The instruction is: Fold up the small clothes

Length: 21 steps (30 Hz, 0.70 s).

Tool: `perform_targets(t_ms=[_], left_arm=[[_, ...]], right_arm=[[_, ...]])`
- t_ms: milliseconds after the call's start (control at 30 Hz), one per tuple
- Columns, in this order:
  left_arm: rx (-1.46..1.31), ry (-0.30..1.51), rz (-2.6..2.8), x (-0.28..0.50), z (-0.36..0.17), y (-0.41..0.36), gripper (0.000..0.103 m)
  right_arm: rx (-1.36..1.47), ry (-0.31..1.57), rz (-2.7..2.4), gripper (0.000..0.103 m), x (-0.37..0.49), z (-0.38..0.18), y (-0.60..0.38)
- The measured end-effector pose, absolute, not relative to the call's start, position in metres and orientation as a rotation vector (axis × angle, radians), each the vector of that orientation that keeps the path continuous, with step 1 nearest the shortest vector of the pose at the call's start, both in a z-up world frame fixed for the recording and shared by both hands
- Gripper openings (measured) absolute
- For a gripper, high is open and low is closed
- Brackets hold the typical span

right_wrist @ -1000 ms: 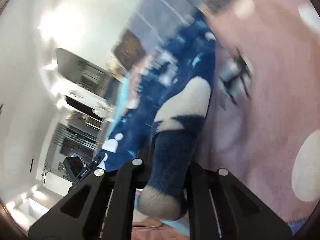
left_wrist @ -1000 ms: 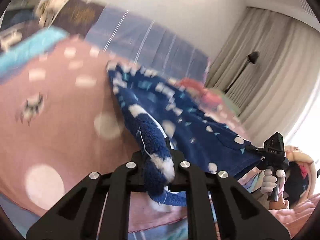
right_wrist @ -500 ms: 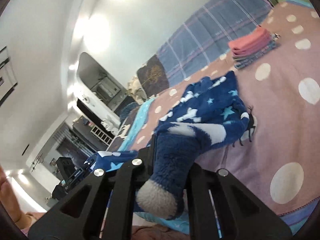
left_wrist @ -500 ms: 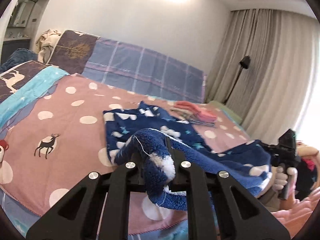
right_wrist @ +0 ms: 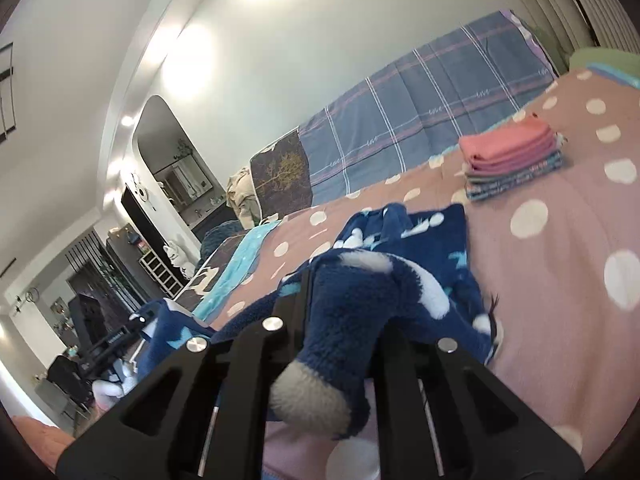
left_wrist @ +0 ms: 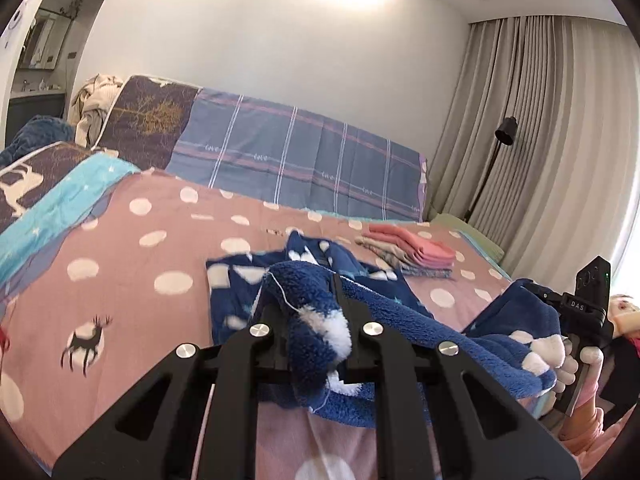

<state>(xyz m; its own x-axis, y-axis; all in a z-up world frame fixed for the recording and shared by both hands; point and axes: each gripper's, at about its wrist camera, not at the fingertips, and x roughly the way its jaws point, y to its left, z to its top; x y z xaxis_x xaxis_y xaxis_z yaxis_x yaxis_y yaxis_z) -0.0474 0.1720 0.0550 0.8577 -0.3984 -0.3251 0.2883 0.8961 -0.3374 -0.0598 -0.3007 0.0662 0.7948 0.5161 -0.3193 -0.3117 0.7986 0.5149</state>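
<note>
The left gripper (left_wrist: 316, 344) is clamped on one fleecy corner of the navy star-print garment (left_wrist: 304, 264), whose far part lies rumpled on the bed (left_wrist: 132, 264), so this fold looks barely started. A folded stack (left_wrist: 412, 250) sits further right (earlier pieces, presumably). The right gripper (right_wrist: 340, 344) pinches the opposite corner.

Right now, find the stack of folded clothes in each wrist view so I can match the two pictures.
Left wrist view: the stack of folded clothes lies right of centre on the dotted pink bedspread, beyond the blue fleece garment.
Right wrist view: the same stack sits upper right, beyond the garment.
Shared landmark: the blue plaid headboard cover behind it.
</note>
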Motion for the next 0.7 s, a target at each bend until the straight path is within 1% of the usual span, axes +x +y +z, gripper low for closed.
perform_targets(t_ms=[367,700], left_arm=[[-0.291,0.39,-0.284,0.05,0.075,0.171,0.014],[-0.267,0.435,-0.24,0.152,0.066,0.163,0.014]], right_arm=[[0.414,0.473,0.388,0.009,0.039,0.078,-0.303],[0.323,0.477,0.352,0.009,0.137,0.075,-0.294]])
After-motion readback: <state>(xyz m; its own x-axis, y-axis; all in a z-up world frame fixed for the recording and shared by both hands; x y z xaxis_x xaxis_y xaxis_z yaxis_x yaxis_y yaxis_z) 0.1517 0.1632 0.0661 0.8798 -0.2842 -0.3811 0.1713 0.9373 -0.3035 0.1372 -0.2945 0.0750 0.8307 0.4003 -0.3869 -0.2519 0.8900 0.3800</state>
